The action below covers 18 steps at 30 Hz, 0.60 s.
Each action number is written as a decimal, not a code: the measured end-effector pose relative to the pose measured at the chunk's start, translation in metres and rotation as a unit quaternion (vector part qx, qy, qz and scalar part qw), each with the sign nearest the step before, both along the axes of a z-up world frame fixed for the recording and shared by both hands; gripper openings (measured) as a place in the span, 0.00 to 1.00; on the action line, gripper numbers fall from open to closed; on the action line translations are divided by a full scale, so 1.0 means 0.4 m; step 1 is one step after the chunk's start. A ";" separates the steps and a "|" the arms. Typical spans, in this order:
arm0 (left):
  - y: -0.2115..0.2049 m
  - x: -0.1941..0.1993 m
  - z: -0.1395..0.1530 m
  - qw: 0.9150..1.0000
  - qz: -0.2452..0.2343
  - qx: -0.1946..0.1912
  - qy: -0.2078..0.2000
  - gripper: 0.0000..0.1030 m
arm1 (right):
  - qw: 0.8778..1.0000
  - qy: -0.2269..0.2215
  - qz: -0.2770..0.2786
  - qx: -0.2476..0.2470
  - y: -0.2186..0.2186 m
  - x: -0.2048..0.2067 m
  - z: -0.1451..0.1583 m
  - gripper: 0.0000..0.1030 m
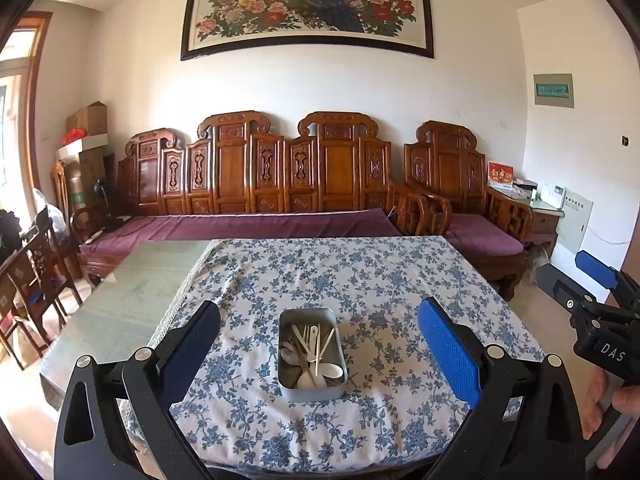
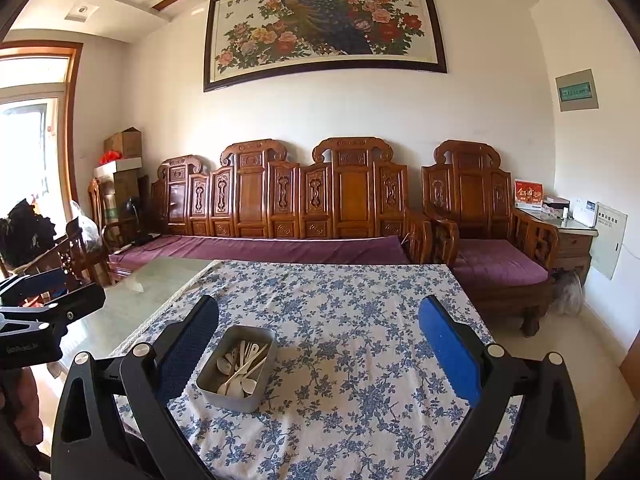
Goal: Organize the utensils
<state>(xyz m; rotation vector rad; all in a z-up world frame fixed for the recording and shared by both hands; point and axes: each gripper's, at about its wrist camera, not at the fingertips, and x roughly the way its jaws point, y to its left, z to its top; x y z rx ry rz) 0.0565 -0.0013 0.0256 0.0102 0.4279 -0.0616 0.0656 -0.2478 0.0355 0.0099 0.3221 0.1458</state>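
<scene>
Black left gripper (image 1: 318,354), silver screws, blue dimpled fingers (image 1: 448,352), white "DAS" lettering on right gripper (image 1: 596,280)

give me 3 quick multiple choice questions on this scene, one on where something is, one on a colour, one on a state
1. Where are the utensils?
A. spread over the tablecloth
B. inside the metal tin
C. on the sofa

2. What colour is the pattern on the tablecloth?
A. red
B. green
C. blue

3. How does the left gripper stand?
A. open, holding nothing
B. shut on a spoon
C. shut on the tin

Answers: 1 B, the spoons and sticks all lie in the metal tin. 2 C, blue flowers on white cloth. 3 A, its fingers are wide apart with nothing between them but the tin further off.
</scene>
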 end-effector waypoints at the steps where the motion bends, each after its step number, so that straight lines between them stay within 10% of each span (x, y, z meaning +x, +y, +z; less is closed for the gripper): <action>1: 0.000 -0.001 0.001 1.000 0.000 -0.001 -0.001 0.93 | 1.000 0.000 0.000 0.000 0.000 0.000 0.000 0.98; 18: -0.002 -0.010 0.010 1.000 0.002 -0.003 -0.008 0.93 | 1.000 0.000 0.001 0.000 0.003 0.009 -0.003 0.98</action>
